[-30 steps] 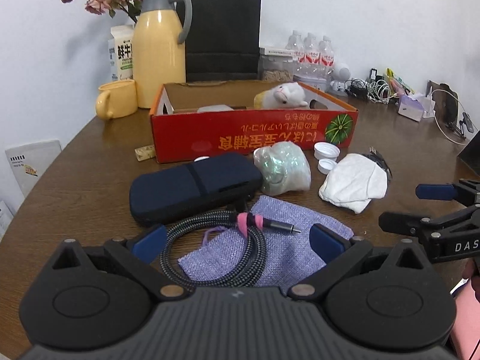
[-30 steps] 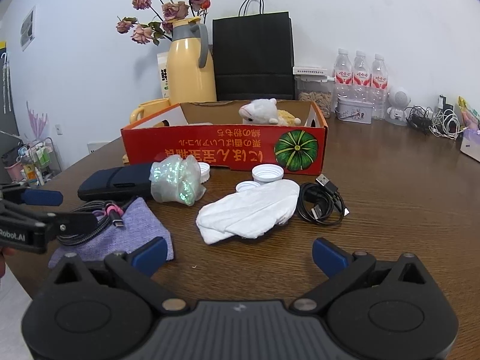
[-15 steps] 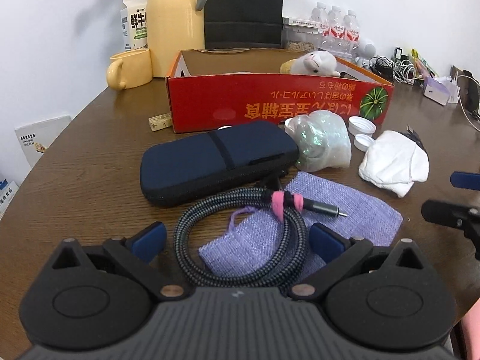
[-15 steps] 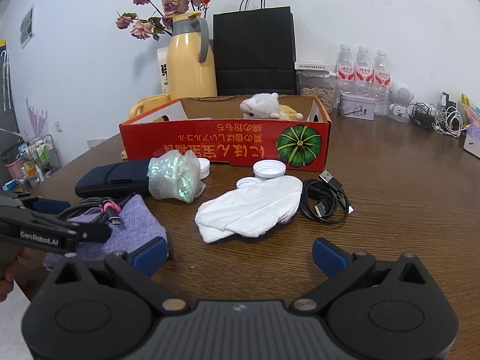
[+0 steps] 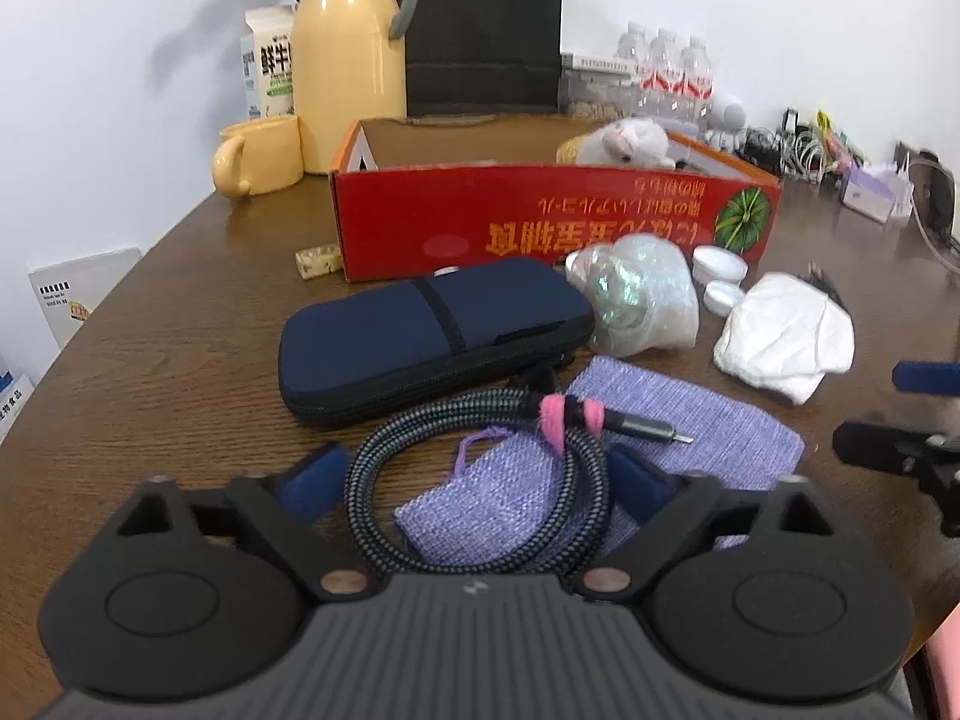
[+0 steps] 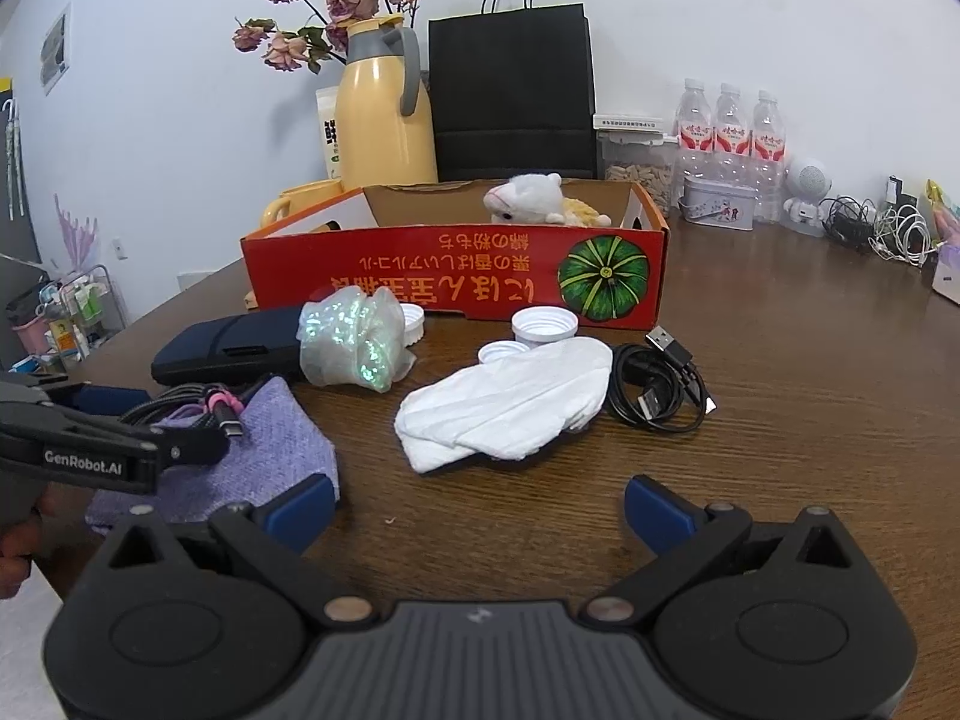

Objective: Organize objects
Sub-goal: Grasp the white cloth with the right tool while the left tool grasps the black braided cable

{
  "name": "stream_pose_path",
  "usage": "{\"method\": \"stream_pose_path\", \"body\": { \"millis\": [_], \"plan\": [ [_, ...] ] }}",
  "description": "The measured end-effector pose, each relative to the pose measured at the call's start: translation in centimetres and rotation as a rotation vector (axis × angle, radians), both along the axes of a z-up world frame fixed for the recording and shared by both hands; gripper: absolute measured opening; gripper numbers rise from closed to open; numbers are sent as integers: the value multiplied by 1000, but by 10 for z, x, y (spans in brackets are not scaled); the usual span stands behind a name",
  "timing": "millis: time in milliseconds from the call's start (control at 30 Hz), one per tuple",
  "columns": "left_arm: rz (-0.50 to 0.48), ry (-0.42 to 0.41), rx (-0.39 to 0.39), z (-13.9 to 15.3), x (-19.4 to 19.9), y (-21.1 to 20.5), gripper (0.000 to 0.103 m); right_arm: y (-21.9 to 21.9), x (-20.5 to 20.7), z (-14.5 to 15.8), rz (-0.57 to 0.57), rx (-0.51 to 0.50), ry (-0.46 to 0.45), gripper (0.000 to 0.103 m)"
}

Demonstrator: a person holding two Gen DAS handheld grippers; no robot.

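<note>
A coiled braided cable (image 5: 480, 480) with a pink tie lies partly on a purple cloth pouch (image 5: 672, 426). My left gripper (image 5: 477, 480) straddles the coil and its jaws are closing; the blue pads (image 5: 315, 477) sit just outside the coil, not visibly pressing it. Behind the coil lies a navy zip case (image 5: 432, 330). My right gripper (image 6: 478, 510) stands open over bare table, short of a white cloth (image 6: 504, 408). A red cardboard box (image 6: 456, 276) farther back holds a plush toy (image 6: 528, 198).
An iridescent plastic bag (image 6: 354, 342), white caps (image 6: 543, 324) and a black USB cable (image 6: 660, 384) lie before the box. A yellow jug (image 5: 348, 54), a mug (image 5: 258, 156), a black paper bag (image 6: 510, 90) and water bottles (image 6: 729, 132) line the wall.
The left gripper moved forward and down over the braided cable, and its blue pads have drawn in toward the coil. The right gripper stayed still.
</note>
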State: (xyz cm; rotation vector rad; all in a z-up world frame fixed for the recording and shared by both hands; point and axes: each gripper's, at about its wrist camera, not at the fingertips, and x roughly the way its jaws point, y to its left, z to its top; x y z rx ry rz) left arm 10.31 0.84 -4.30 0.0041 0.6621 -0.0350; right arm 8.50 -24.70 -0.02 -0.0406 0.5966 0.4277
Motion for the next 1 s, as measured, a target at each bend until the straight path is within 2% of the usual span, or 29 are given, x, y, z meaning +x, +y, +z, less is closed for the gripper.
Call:
{"method": "stream_pose_path", "body": {
  "millis": [267, 633, 733, 867, 1000],
  "plan": [
    [18, -36, -28, 4, -9, 2, 90, -2, 0, -1, -4, -1, 2, 103],
    [39, -132, -39, 26, -24, 7, 90, 0, 8, 2, -8, -14, -32, 103],
    [41, -142, -48, 29, -25, 9, 90, 5, 17, 7, -2, -46, -62, 103],
    [41, -145, -50, 31, -26, 10, 90, 20, 34, 11, 38, -139, -97, 103],
    [48, -149, -57, 32, -27, 12, 90, 33, 58, 11, 81, -196, -73, 103]
  ]
}}
